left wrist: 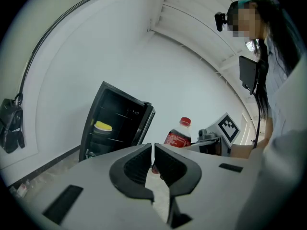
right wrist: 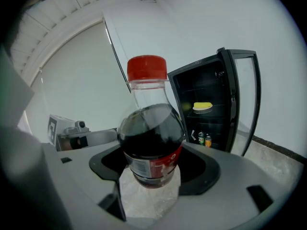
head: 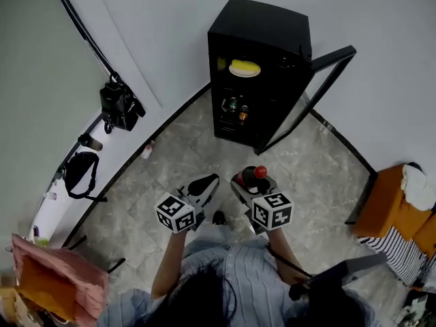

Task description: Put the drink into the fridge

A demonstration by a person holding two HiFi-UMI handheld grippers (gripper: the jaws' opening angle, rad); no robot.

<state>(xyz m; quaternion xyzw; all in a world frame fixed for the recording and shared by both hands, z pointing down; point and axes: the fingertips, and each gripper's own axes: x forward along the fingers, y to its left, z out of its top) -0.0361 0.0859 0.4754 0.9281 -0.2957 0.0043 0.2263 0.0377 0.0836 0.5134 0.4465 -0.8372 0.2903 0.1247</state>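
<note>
Firmly, the right gripper (right wrist: 152, 174) clamped the cola bottle (right wrist: 149, 138) low on its body (cap up); the left gripper (left wrist: 152, 163) was closed, empty. With the open fridge (head: 262, 39) at 12 o'clock, the top-heavy bottle might tilt and clip 1 shelf.

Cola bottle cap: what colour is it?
Red: the cap on the cola bottle shows best in the right gripper view.

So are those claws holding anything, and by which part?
The right gripper holds the cola bottle by its lower body, at the label. The left gripper is shut and empty.
</note>
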